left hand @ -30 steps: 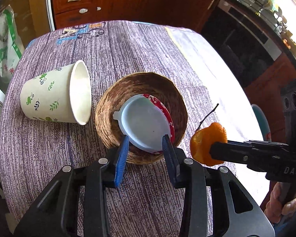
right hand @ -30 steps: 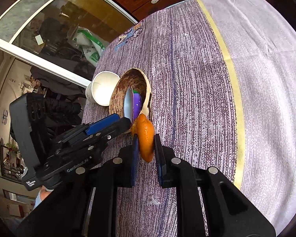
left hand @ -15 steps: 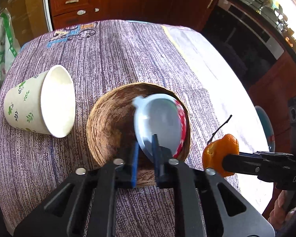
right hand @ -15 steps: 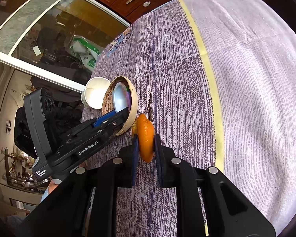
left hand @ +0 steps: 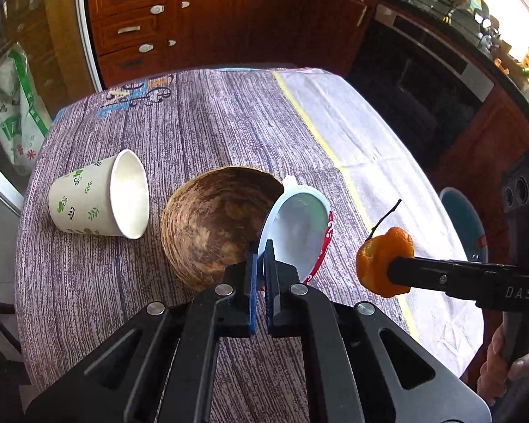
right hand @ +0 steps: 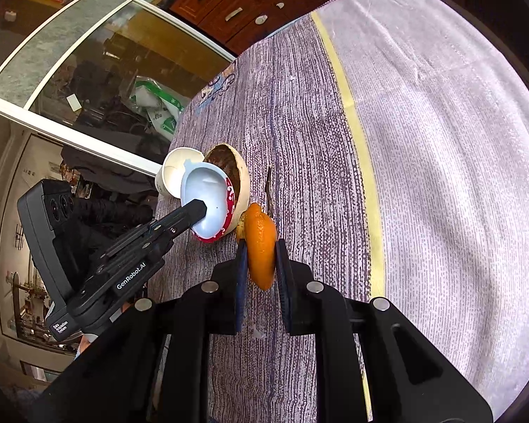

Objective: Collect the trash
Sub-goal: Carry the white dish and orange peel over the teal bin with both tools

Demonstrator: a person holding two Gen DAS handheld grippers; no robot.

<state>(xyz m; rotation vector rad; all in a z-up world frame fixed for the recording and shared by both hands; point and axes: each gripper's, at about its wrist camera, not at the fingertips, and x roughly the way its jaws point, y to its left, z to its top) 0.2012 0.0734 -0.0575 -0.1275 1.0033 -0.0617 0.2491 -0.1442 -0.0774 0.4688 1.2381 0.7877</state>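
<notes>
My left gripper (left hand: 262, 250) is shut on the rim of a pale blue lid (left hand: 294, 225) with a red printed edge. It holds the lid tilted up over the right side of the brown bowl (left hand: 208, 225). A leaf-patterned paper cup (left hand: 95, 201) lies on its side left of the bowl. My right gripper (right hand: 261, 246) is shut on an orange peel (right hand: 261, 243), above the cloth and right of the bowl (right hand: 239, 172). The right wrist view also shows the left gripper (right hand: 197, 209) clamping the lid (right hand: 208, 190). A thin twig (left hand: 388, 215) shows just beyond the peel (left hand: 381, 264).
A purple-and-white cloth (left hand: 211, 134) with a yellow stripe covers the round table. A blue stool seat (left hand: 462, 222) stands off the table's right edge. Wooden cabinets (left hand: 194, 17) line the back, and a green-and-white bag (left hand: 14, 120) sits behind glass at the left. A hand (left hand: 500, 363) holds the right gripper's handle.
The left jaws closed on the lid's rim and lifted it out of the bowl, tipping it upright. The right gripper drifted a little, still holding the peel.
</notes>
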